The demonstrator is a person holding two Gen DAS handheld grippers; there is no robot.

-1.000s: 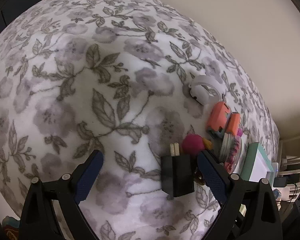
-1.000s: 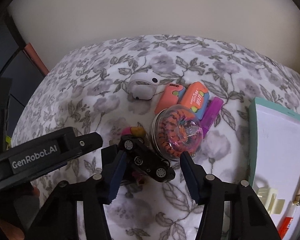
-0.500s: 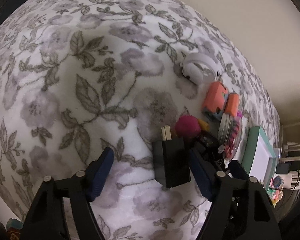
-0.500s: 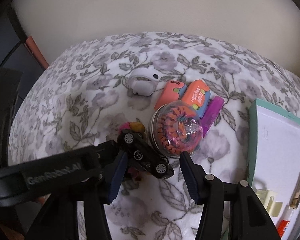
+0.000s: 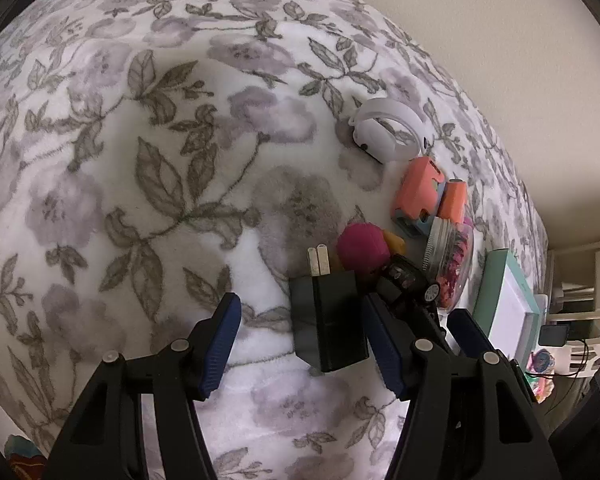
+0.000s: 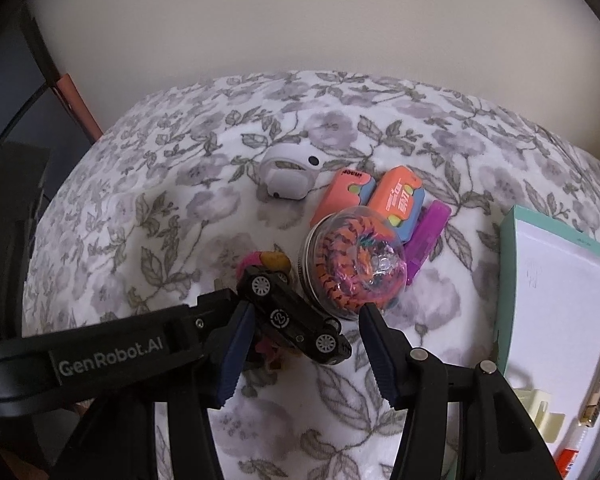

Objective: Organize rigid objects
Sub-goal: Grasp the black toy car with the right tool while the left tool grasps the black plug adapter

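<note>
Left gripper [image 5: 300,338] jaws just closing, half-wide; charger [image 5: 329,320] between, against right pad, gap at left pad, prongs pointing away; right gripper [image 6: 304,354] half-wide around toy car [image 6: 294,318], car diagonal

Left wrist view: the black toy car [image 5: 410,284] is half hidden behind the left gripper's [image 5: 300,340] right finger, and behind that finger only one blue pad of the right gripper [image 5: 470,332] shows. The clear jar [image 5: 452,264] conceals most of the purple case. The teal tray [image 5: 496,280] is cut off at 4 o'clock; the clutter beyond it is too small to identify.

Right wrist view: the toy car [image 6: 296,316] covers most of the pink toy [image 6: 250,260], whose shape cannot be told. The left gripper's arm [image 6: 112,356] hides the black charger entirely. The tray [image 6: 512,280] and its contents run off the 4 o'clock edge.
</note>
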